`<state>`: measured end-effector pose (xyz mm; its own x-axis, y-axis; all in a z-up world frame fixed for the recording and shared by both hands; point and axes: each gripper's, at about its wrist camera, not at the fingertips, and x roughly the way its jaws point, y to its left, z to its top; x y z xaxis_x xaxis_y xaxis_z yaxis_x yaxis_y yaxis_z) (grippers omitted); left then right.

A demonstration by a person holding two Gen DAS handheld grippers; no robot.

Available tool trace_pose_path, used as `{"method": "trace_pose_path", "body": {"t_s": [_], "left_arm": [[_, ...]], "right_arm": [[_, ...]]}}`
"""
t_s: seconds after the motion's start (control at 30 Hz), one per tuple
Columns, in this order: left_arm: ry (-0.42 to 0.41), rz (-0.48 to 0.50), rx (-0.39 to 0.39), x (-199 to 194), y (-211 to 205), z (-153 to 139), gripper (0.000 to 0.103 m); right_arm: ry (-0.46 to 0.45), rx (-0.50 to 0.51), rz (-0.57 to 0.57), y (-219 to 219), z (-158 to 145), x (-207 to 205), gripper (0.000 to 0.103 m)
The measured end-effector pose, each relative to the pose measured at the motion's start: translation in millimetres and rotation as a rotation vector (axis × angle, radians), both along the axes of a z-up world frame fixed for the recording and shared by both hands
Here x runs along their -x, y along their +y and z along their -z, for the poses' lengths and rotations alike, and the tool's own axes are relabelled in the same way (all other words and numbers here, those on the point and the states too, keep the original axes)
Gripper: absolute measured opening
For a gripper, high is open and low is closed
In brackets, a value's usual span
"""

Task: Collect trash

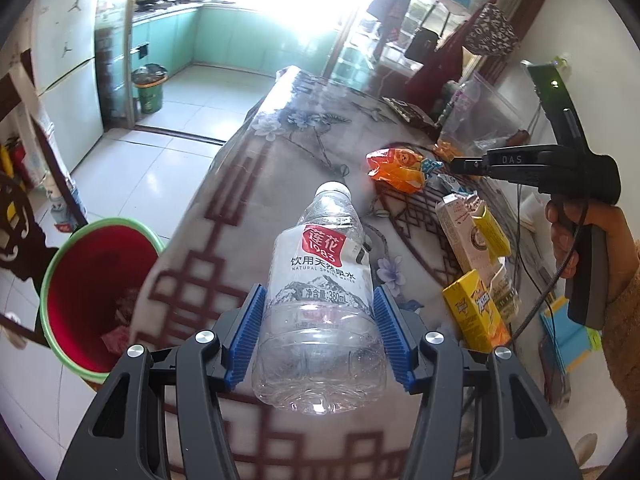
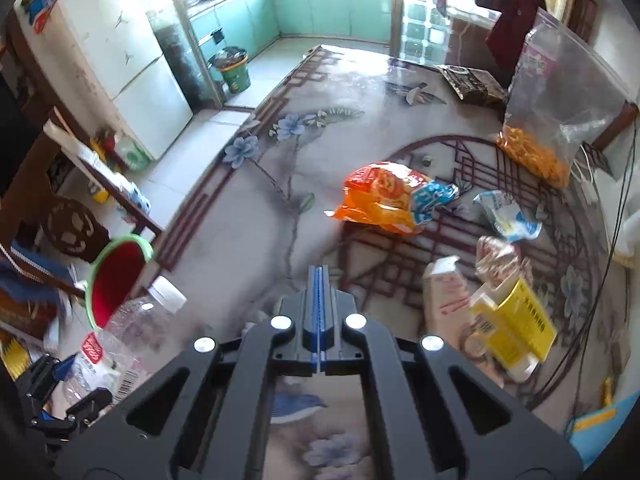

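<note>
One empty water bottle (image 1: 320,292) is clamped in the left gripper (image 1: 319,332) above the table's left edge, so next it swings over the red bin (image 1: 96,288), while the right gripper (image 2: 319,292) hovers pinched closed on nothing.

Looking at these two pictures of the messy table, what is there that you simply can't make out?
- Red bin contents: left wrist view, its wall and shadow hide most of what lies inside.
- Water bottle: right wrist view, blurred and partly behind the left gripper.
- Yellow carton: right wrist view, print blurred, unreadable.
- Window area: left wrist view, glare washes it out.
- Right gripper tips: left wrist view, too small beside the orange snack bag.
</note>
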<state>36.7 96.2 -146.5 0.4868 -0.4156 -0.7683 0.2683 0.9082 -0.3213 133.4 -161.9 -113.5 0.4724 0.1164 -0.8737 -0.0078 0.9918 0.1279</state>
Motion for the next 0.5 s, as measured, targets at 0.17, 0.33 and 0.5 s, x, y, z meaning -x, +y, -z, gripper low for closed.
{"method": "trace_pose_path", "body": {"t_s": [0.17, 0.33, 0.5], "left_arm": [[-0.013, 0.049, 0.007, -12, 31, -9, 0.053], [-0.02, 0.053, 0.001, -27, 62, -13, 0.053], [-0.02, 0.07, -0.024, -36, 80, -11, 0.053]], "right_arm": [[-0.04, 0.001, 0.026, 41, -2, 26, 0.0], [-0.073, -0.074, 0.041, 75, -4, 54, 0.0], [-0.094, -0.129, 0.061, 96, -5, 80, 0.0]]}}
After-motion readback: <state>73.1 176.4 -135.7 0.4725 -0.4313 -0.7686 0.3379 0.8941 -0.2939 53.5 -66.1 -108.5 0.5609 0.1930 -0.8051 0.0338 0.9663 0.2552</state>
